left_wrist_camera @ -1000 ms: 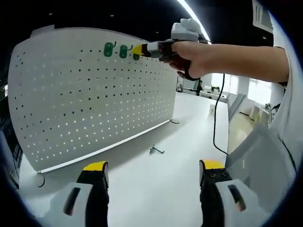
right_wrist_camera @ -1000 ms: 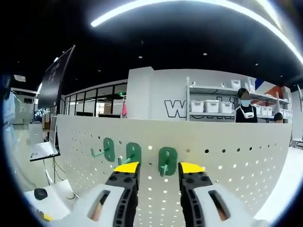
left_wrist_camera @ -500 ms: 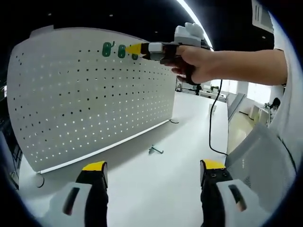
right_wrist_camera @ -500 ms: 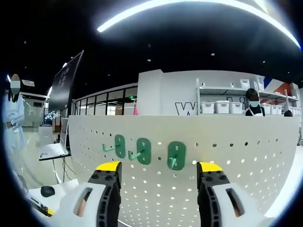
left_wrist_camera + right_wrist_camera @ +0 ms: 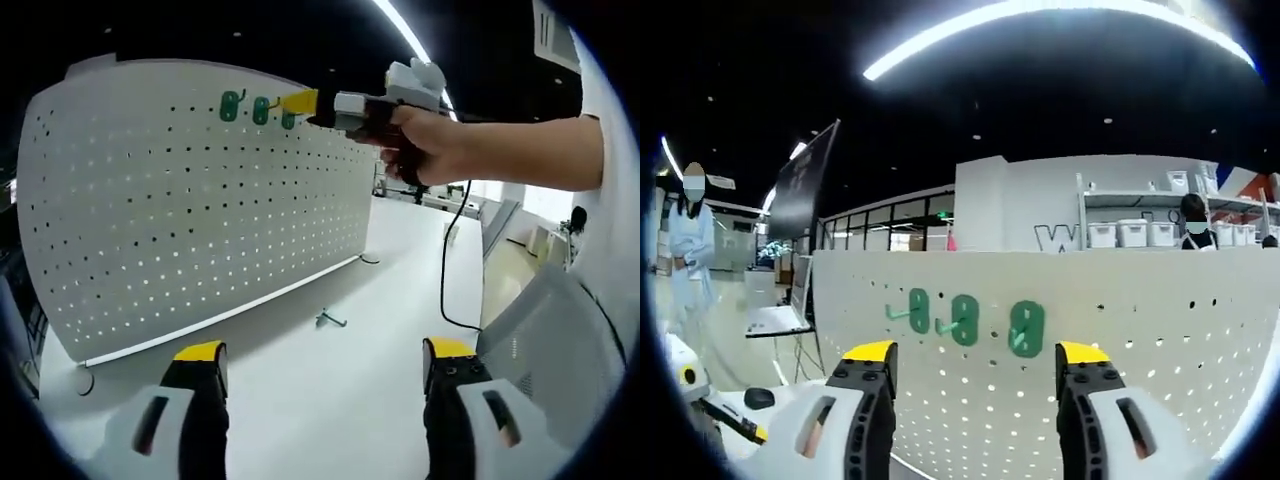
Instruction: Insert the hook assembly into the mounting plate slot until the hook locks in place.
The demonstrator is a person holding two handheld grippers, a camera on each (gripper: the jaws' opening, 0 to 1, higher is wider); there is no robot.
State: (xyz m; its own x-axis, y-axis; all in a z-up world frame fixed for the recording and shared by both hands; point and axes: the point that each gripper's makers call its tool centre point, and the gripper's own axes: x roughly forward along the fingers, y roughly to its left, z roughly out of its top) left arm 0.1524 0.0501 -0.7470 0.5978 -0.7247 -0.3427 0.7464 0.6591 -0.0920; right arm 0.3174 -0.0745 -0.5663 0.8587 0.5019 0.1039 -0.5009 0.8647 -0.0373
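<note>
The right gripper [image 5: 970,365] is held wide and empty just before 3 green hooks [image 5: 1026,328] seated high on the pegboard [image 5: 190,200]. The left gripper [image 5: 325,360] is kept wide above the table [image 5: 330,390], where 1 spare hook [image 5: 330,319] is left lying.

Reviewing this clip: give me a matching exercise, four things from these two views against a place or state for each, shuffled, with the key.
Things:
1. green hooks
2. loose metal hook
3. right gripper
4. left gripper

Places or states:
A. lying on the white table
B. open, low over the table
C. mounted in a row near the top of the pegboard
D. open, held up facing the green hooks

Pairs: 1-C, 2-A, 3-D, 4-B
</note>
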